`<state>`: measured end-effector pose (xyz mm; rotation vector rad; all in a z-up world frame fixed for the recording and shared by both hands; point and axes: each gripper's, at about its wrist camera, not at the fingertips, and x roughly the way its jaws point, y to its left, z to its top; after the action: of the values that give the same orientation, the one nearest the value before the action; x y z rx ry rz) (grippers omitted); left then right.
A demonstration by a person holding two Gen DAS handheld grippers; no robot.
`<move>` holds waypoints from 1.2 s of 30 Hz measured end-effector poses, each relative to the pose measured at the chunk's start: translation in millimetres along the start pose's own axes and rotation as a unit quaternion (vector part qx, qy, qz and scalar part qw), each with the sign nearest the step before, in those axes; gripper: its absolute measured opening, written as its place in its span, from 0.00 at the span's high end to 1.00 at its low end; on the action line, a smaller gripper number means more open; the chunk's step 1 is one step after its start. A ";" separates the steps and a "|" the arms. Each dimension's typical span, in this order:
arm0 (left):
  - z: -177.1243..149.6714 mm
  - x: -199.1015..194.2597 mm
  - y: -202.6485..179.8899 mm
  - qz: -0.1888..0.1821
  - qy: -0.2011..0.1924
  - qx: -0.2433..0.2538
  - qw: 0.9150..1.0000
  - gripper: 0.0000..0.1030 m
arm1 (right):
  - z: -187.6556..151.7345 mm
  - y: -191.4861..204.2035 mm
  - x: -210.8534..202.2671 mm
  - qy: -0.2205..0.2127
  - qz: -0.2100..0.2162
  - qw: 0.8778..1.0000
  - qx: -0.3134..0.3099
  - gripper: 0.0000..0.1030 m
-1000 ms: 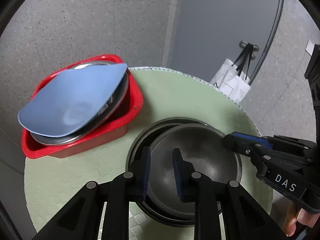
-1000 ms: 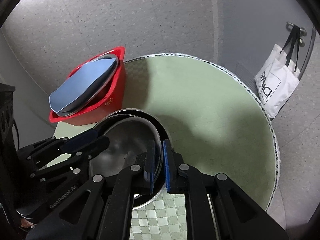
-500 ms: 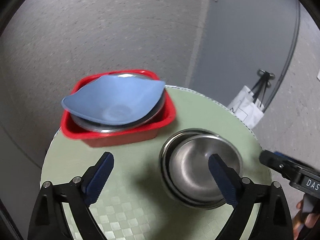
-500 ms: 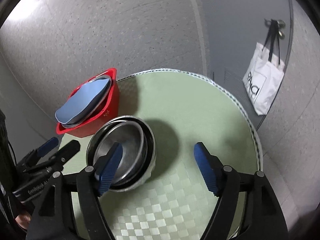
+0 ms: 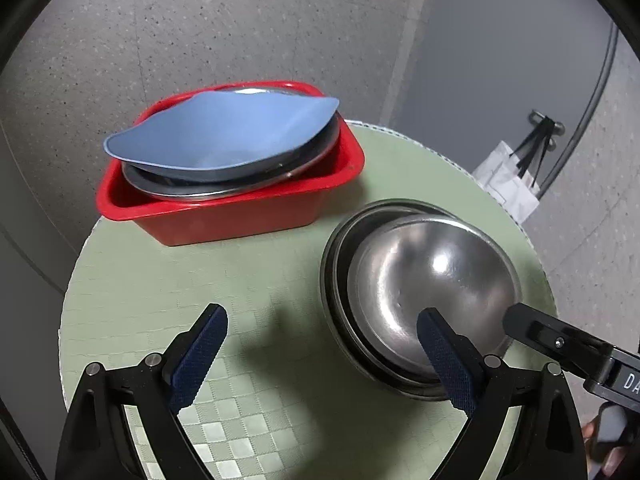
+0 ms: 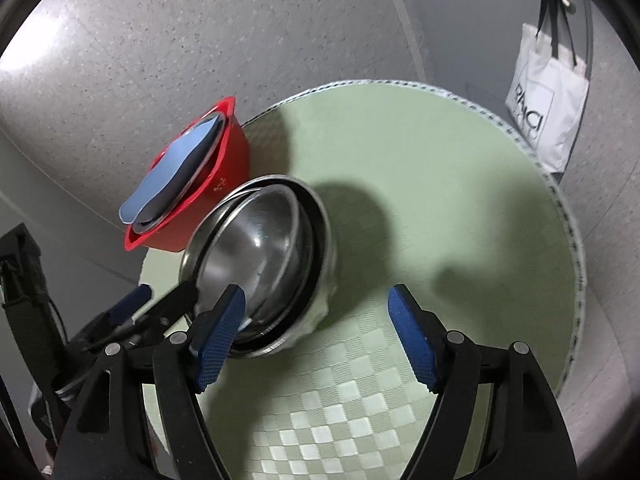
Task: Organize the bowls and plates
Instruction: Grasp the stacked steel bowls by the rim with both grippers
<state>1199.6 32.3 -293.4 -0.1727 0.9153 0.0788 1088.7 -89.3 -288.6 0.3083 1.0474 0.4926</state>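
Observation:
A stack of nested steel bowls stands on the round green table; it also shows in the right wrist view. A red tub behind it holds steel plates with a blue plate tilted on top; the tub also shows in the right wrist view. My left gripper is open and empty, above the table left of the bowls. My right gripper is open and empty, above the bowls' near right side.
A white tote bag hangs on a hook by the grey wall right of the table. The table edge curves close on the right. Speckled floor lies below and around.
Both grippers let go of the bowl rim, opened wide and pulled back and up. The bowls stay nested on the table.

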 end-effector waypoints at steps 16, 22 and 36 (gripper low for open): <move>8.9 51.0 -1.5 -0.001 0.036 0.014 0.999 0.18 | -0.7 -12.6 43.0 0.040 0.010 0.999 0.026 0.32; 10.2 57.8 -4.4 -0.018 0.039 0.018 0.999 0.40 | -0.1 -7.6 49.8 0.044 0.015 0.999 0.025 0.47; 10.4 36.3 -15.2 -0.036 0.018 0.045 0.998 0.62 | -4.0 5.6 27.9 0.027 0.003 1.000 0.011 0.66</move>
<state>1232.0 19.1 -314.3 -0.1236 0.9452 -0.0326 1095.2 -69.8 -308.8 0.3189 1.1057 0.4975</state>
